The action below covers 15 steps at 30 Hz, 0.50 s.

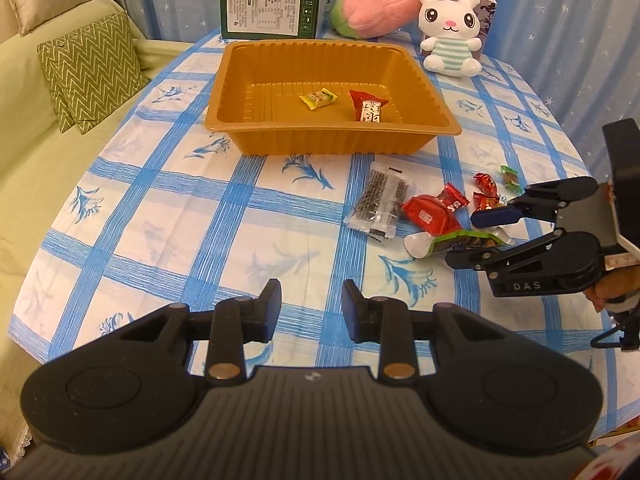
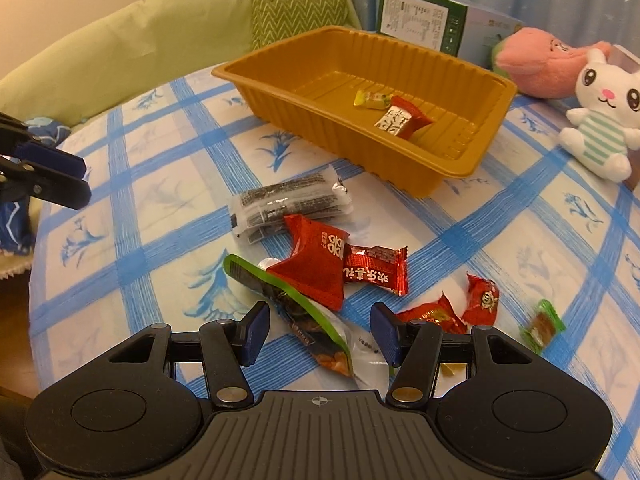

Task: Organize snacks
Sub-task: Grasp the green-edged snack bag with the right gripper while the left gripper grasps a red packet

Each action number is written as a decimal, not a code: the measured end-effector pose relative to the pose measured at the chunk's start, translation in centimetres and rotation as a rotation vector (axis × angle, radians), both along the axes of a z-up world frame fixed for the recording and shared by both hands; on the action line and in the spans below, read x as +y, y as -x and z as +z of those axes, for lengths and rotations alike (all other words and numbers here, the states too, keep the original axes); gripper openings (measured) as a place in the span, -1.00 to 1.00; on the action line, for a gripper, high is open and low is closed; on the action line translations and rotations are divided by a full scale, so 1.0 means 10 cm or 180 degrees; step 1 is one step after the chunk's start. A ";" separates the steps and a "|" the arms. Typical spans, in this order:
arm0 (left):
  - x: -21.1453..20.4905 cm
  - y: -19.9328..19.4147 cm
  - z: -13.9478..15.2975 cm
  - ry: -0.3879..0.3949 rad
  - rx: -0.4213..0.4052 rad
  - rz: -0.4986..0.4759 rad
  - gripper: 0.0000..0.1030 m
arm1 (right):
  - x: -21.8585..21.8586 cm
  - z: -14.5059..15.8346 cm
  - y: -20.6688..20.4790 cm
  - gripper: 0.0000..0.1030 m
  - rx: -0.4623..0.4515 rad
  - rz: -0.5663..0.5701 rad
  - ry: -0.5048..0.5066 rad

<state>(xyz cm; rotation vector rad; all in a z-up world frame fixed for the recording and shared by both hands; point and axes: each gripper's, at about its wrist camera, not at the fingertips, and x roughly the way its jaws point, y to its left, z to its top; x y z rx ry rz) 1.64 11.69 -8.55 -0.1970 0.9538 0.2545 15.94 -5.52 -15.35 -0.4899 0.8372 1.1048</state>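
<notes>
An orange tray stands on the table and holds a yellow candy and a red-and-silver candy. Loose snacks lie in front of it: a clear pack of dark sticks, a red pouch, several red candies, a small green candy and a green-edged white packet. My right gripper is open, its fingers on either side of the green-edged packet. My left gripper is open and empty above bare tablecloth.
A green box, a pink plush and a white rabbit plush stand at the table's far edge behind the tray. A green sofa with a patterned cushion lies to the left of the round table.
</notes>
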 end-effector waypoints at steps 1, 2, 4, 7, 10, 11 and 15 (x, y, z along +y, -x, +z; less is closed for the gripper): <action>0.00 0.00 0.00 0.0000 0.0003 -0.0002 -0.43 | 0.01 -0.02 0.00 0.11 0.0005 0.0021 0.0008; 0.01 -0.01 -0.01 0.0002 0.0008 -0.0006 -0.43 | 0.02 -0.04 0.00 0.10 -0.0006 0.0034 0.0028; 0.01 -0.02 -0.01 -0.0004 0.0015 -0.0012 -0.43 | 0.03 -0.05 0.02 0.07 -0.0060 0.0073 0.0066; 0.01 -0.03 -0.03 0.0007 0.0021 -0.0035 -0.43 | 0.03 -0.04 0.09 -0.18 -0.0084 0.0159 0.0084; 0.01 -0.06 -0.04 0.0002 0.0028 -0.0079 -0.43 | 0.02 -0.03 0.18 -0.33 -0.0173 0.0228 0.0126; 0.00 -0.07 -0.04 0.0004 0.0027 -0.0096 -0.43 | 0.02 -0.03 0.21 -0.36 -0.0174 0.0243 0.0127; -0.01 -0.12 -0.06 -0.0004 0.0019 -0.0178 -0.43 | 0.00 -0.02 0.31 -0.50 -0.0196 0.0234 0.0135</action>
